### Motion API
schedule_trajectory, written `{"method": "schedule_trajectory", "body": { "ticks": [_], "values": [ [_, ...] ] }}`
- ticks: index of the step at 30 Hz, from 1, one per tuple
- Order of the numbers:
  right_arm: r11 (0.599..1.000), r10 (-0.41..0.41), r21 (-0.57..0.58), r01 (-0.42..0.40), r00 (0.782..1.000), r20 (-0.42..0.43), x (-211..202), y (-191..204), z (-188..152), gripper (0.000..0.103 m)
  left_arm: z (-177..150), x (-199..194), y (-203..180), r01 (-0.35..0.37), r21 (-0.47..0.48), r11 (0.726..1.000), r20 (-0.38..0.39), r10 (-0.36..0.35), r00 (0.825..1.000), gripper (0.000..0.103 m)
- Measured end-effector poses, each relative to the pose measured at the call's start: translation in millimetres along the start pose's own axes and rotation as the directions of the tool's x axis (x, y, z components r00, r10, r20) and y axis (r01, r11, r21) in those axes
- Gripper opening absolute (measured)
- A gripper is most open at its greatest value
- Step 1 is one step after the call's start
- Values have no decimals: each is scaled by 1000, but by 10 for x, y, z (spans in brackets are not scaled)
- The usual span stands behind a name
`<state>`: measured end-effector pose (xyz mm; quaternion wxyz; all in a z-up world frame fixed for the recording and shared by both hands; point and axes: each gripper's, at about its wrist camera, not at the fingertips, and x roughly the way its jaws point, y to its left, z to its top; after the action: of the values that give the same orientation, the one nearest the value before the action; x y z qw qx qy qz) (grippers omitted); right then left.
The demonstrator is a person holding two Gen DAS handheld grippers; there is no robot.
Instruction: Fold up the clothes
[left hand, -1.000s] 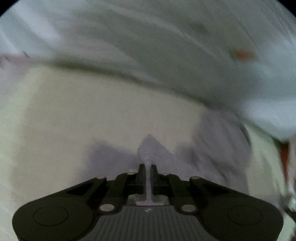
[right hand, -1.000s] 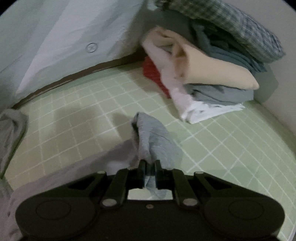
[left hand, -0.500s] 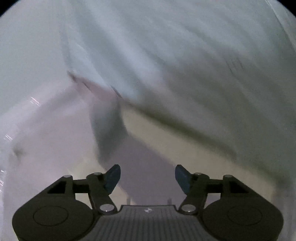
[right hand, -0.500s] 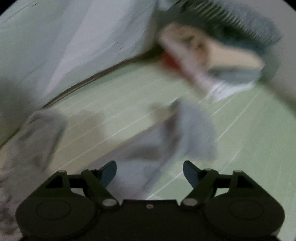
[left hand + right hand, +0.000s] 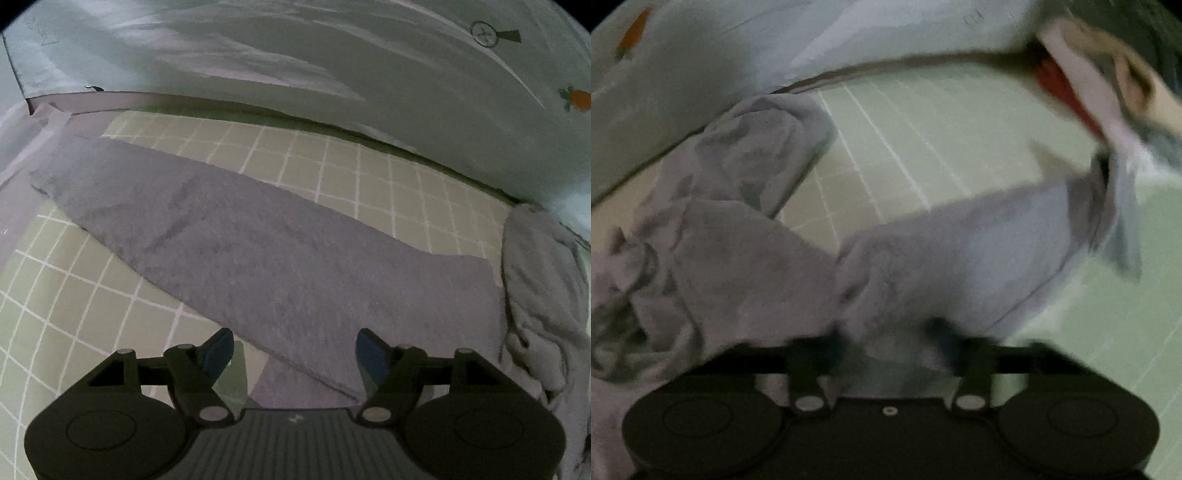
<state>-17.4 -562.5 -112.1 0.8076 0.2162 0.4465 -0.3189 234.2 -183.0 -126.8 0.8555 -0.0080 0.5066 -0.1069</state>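
Both grippers released grey garment (image 5: pixel 280 258); clothes pile (image 5: pixel 1108 85) nearby.

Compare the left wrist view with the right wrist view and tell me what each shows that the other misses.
Left wrist only: the flat folded part of the grey garment, lying smooth. Right wrist only: the pile of clothes at the far right, blurred. Both: the green checked mat, the pale sheet with an orange carrot print, and an open gripper, left and right.
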Motion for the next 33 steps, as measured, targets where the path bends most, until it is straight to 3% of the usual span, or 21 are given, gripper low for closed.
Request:
{"method": "schedule_trajectory", "body": {
  "ticks": [2, 7, 10, 11, 12, 14, 17, 22, 26, 31, 33],
  "values": [
    [999, -19, -35, 20, 999, 26, 67, -38, 172, 10, 22, 15, 18, -13, -2, 1000, -3, 13, 1000, 74],
    [991, -100, -75, 113, 982, 157, 387, -232, 1061, 10, 27, -62, 80, -41, -31, 999, 2, 41, 999, 75],
    [970, -200, -96, 225, 955, 218, 452, -162, 1393, 20, -67, -133, 88, -53, -63, 997, -10, 52, 999, 76],
    [968, -217, -76, 240, 948, 231, 392, -137, 1403, 35, -118, -169, 75, -54, -69, 996, -12, 53, 999, 76],
    [972, -207, -58, 226, 948, 242, 311, -111, 1356, 56, -166, -197, 60, -52, -74, 996, -13, 51, 999, 78],
    [989, -125, -51, 140, 966, 225, 145, -51, 1064, 65, -287, -253, 13, -46, -80, 996, -25, 44, 999, 79],
    [999, -12, -42, 20, 983, 182, -68, 23, 600, 69, -457, -337, -80, -48, -82, 995, -56, 43, 997, 80],
    [998, 53, 14, -54, 996, 75, -238, 31, -42, 73, -683, -563, -224, -32, -45, 998, -60, 30, 998, 84],
    [992, 109, 65, -108, 994, -9, -374, 37, -556, 80, -797, -688, -263, -42, -1, 999, -50, 42, 998, 84],
    [990, 140, 33, -139, 989, -37, -410, 135, -683, 79, -843, -732, -263, -40, 15, 999, -48, 40, 998, 84],
    [989, 151, 17, -150, 987, -46, -420, 177, -715, 71, -834, -732, -255, -36, 14, 999, -46, 37, 998, 84]
  ]
}}
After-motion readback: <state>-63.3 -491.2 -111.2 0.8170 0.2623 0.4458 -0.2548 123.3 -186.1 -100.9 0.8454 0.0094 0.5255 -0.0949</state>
